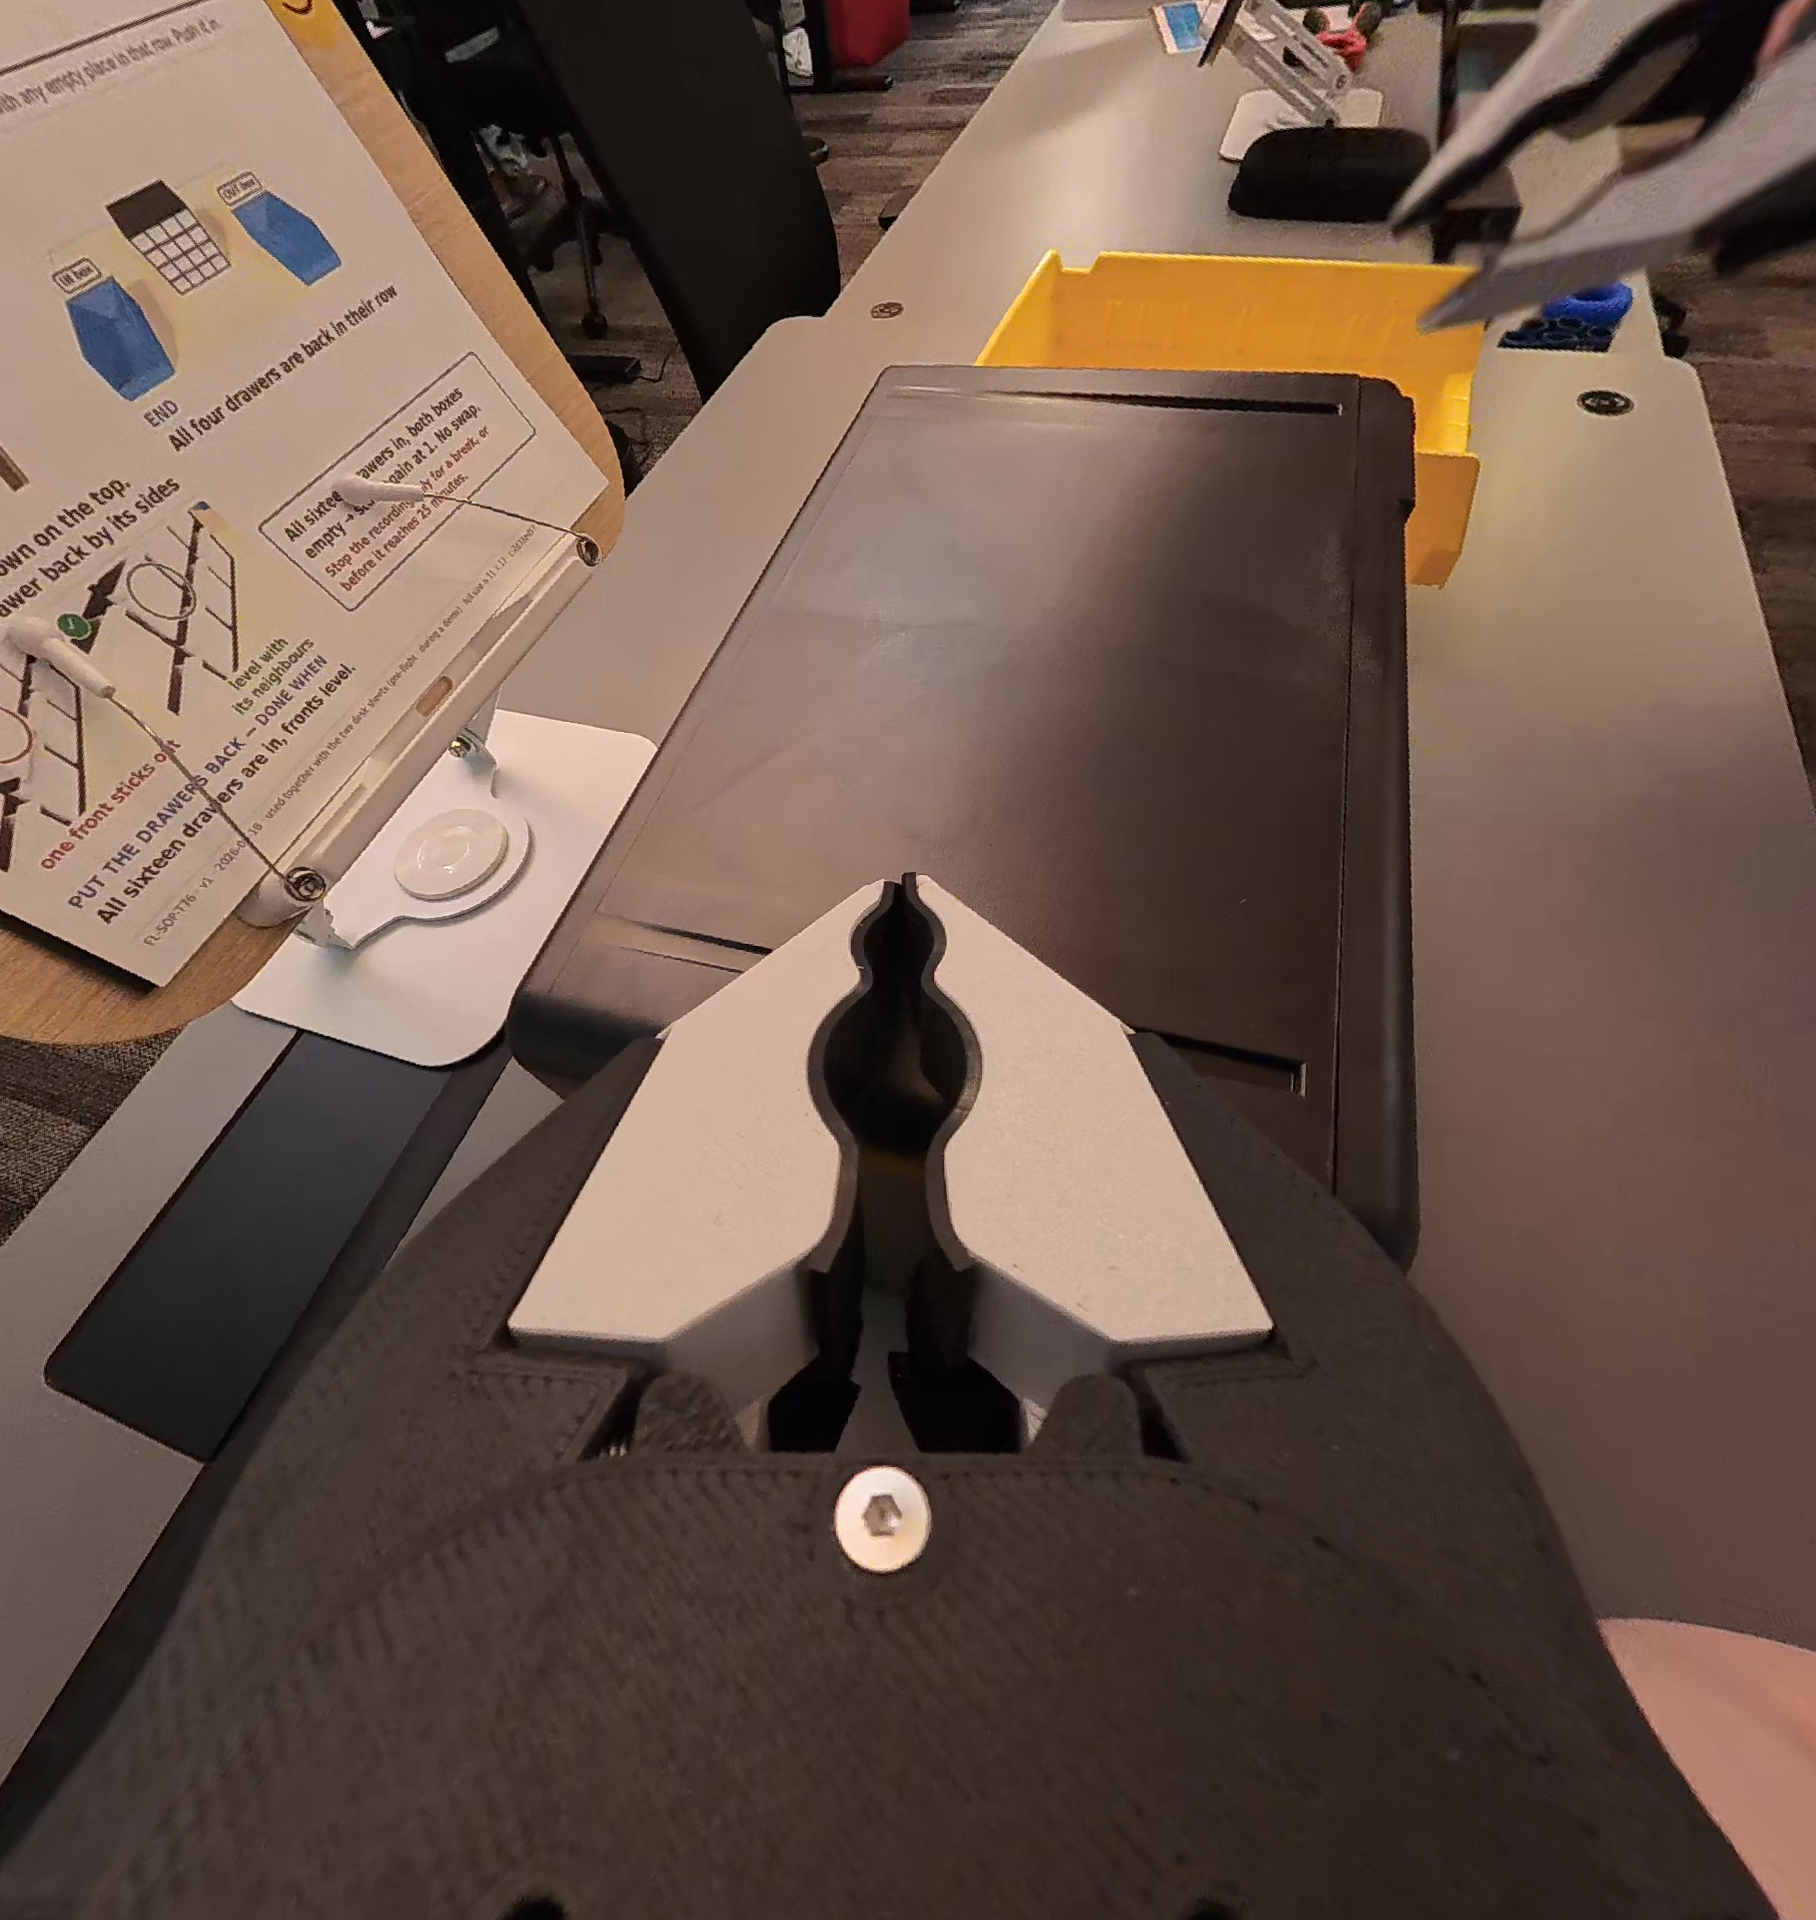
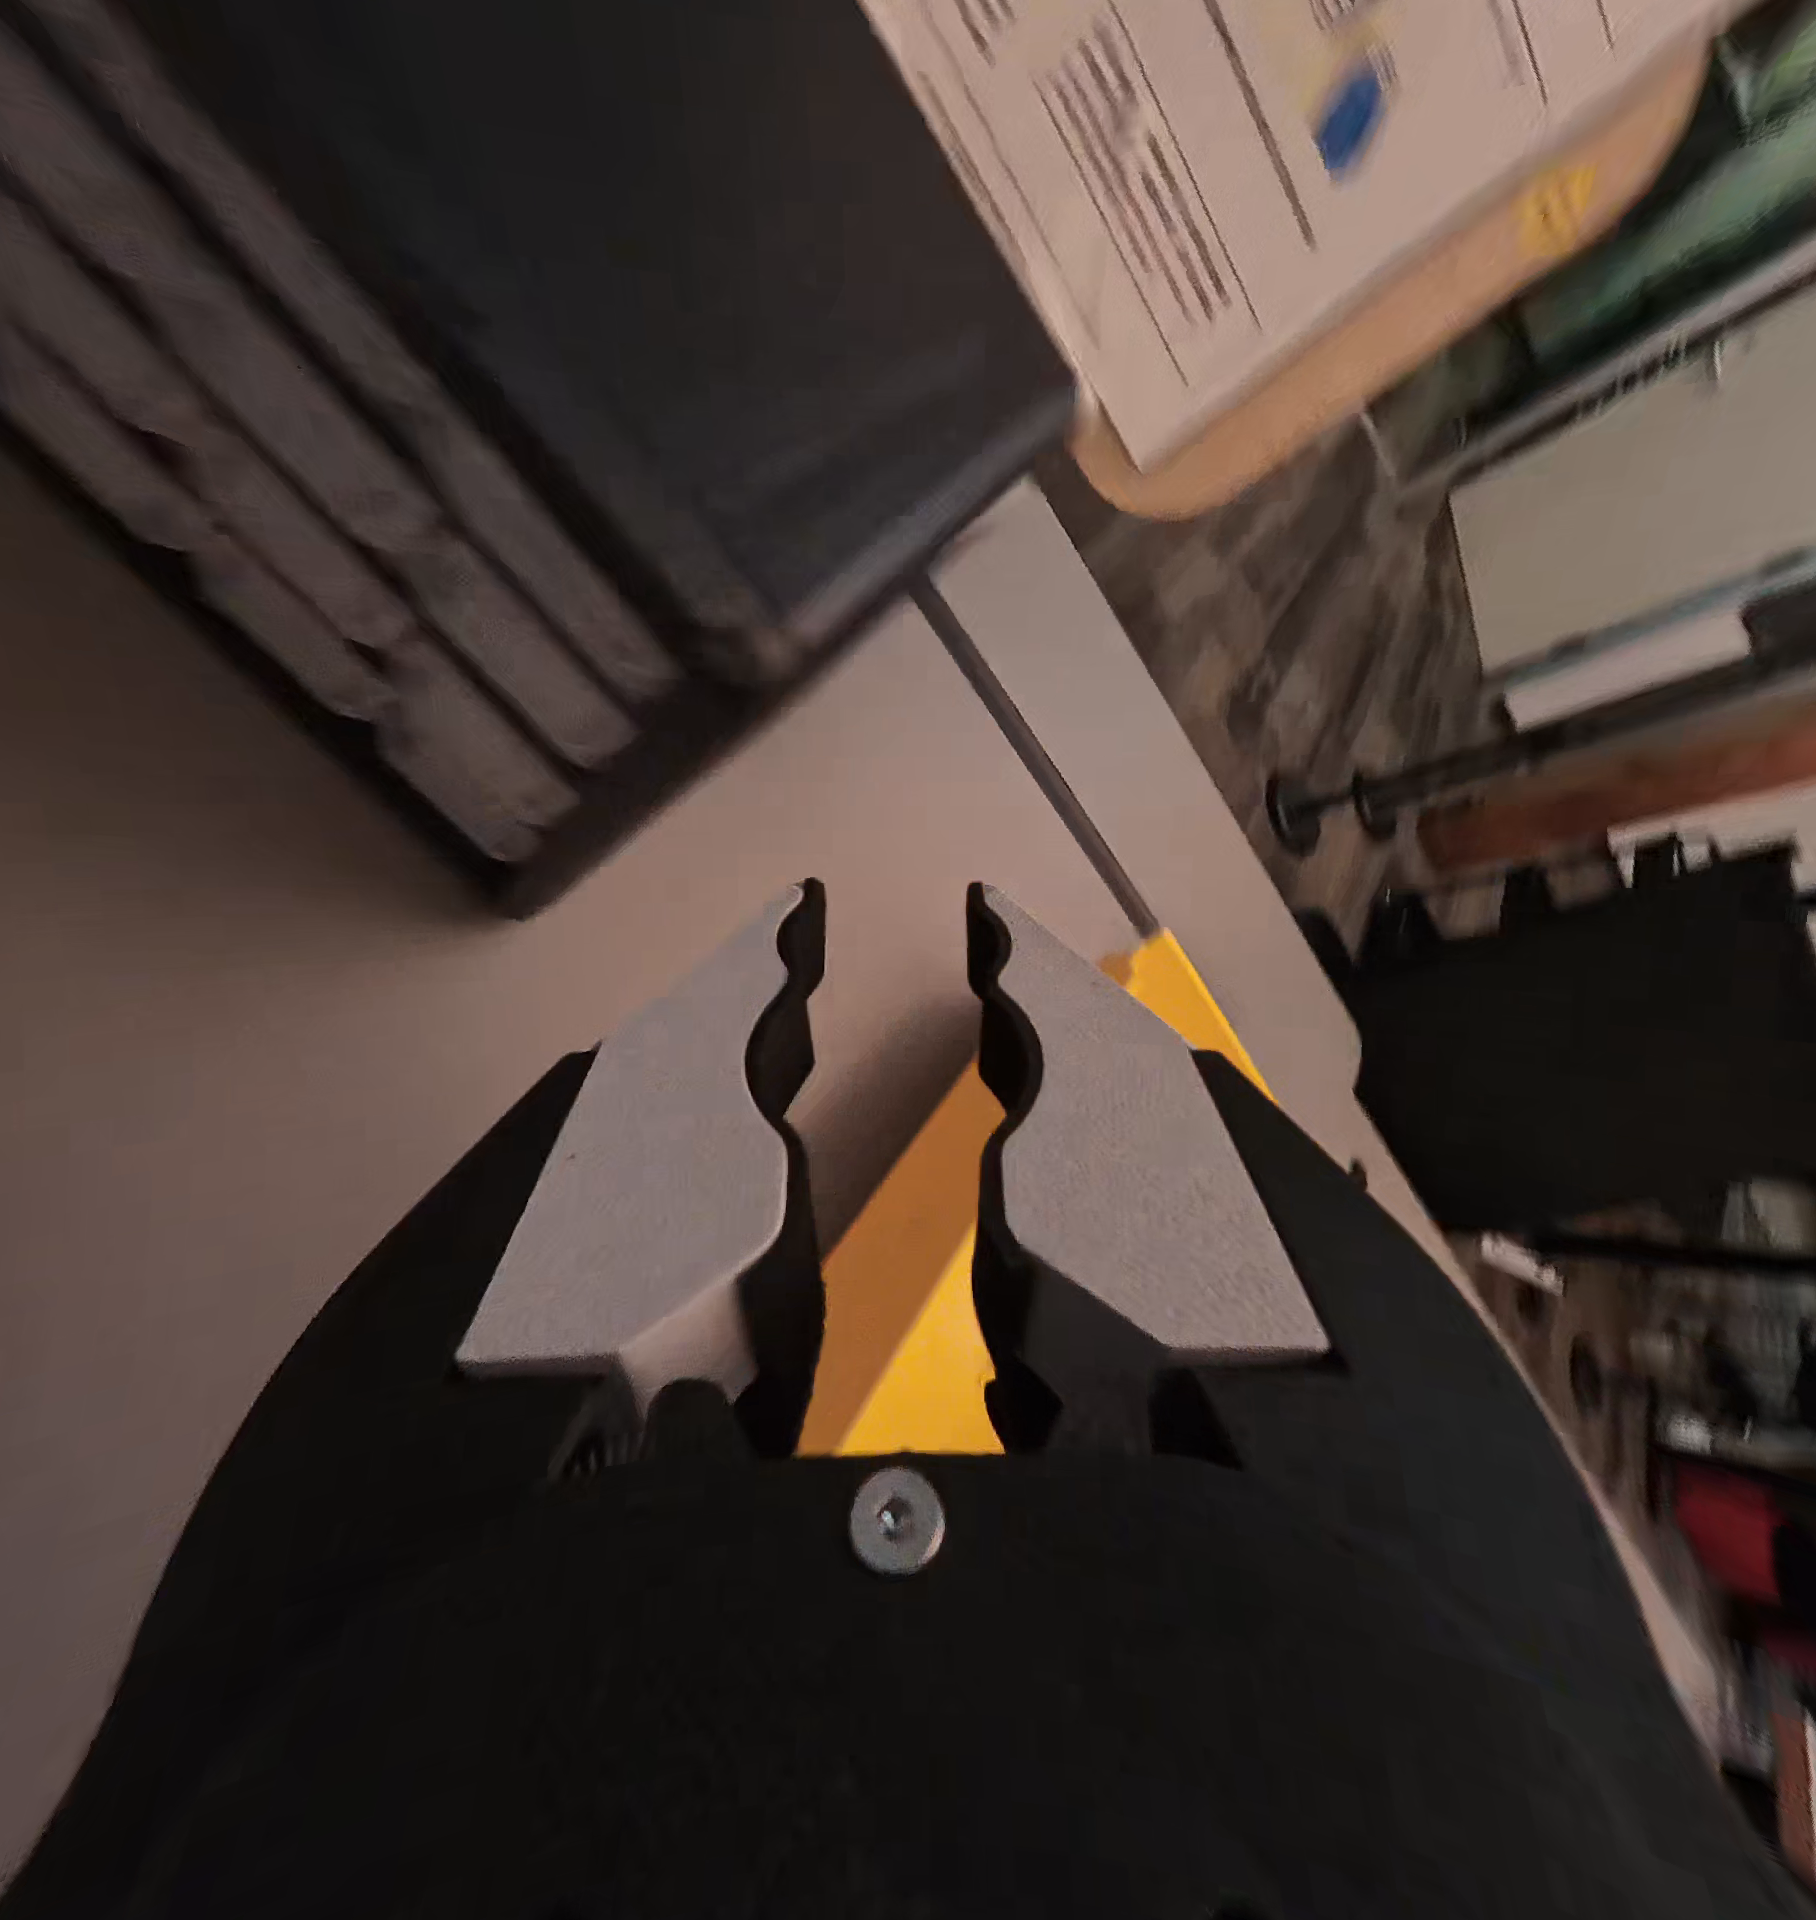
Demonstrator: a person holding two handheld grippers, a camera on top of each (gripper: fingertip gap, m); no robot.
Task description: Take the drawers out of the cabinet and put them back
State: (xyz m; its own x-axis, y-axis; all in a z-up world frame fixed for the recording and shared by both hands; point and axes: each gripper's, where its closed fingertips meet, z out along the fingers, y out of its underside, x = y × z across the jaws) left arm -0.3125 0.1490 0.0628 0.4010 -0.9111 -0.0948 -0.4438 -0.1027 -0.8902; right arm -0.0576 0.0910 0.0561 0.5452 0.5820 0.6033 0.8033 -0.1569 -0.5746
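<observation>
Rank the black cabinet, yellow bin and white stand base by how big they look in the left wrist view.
1. black cabinet
2. yellow bin, though it sits farther off and partly hidden
3. white stand base, part-covered

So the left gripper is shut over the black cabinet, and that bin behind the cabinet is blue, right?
Not quite: the bin is yellow, not blue, as the left wrist view shows. The rest holds: the left gripper is shut, with its fingertips together over the top of the black cabinet, and the bin sits behind that cabinet.
</observation>
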